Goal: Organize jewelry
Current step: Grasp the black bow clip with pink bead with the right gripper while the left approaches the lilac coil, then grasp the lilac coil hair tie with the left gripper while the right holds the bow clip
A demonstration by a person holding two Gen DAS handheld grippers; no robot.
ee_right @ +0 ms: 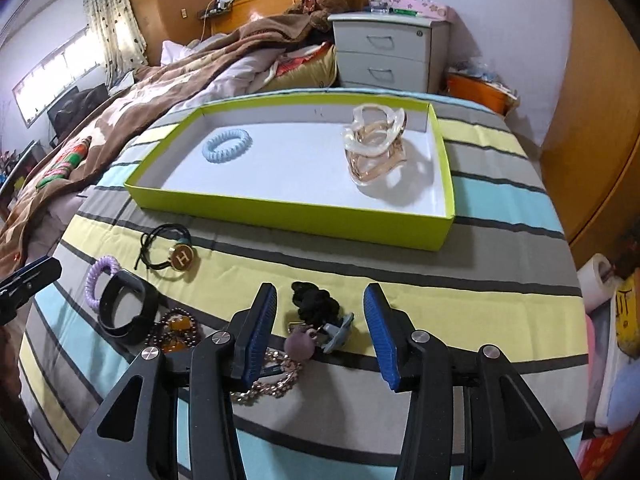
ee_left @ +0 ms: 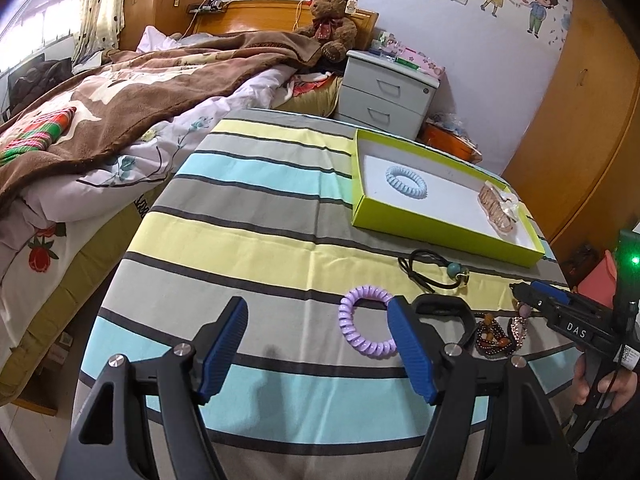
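Scene: I see a striped desk [ee_right: 460, 280] with a green tray [ee_right: 288, 212] at 12 o'clock and loose pieces heaped at 6 o'clock.
In tray: a blue coil band [ee_right: 227, 145] and a clear hair claw [ee_right: 376, 148] lie well apart.
Left tongs [ee_left: 318, 346]: jaws apart, nothing between them; the purple coil band [ee_left: 366, 326] sits at their 1 o'clock, just behind the right pad.
Right tongs [ee_right: 320, 330]: jaws apart and empty, over the black scrunchie [ee_right: 316, 300] and pink bead charm [ee_right: 298, 344].
Still loose: black cord with disc [ee_right: 176, 254], black bracelet [ee_right: 126, 308], bead strings [ee_right: 176, 338], gold chain [ee_right: 272, 376].
Step in hand: I judge a pick from the heap with my right tongs.
Doing it well: I would straddle one piece only, the scrunchie, push the pads down to the cloth, and close slowly so the charm and chain do not ride along.
Risk: tangled pieces may lift together.
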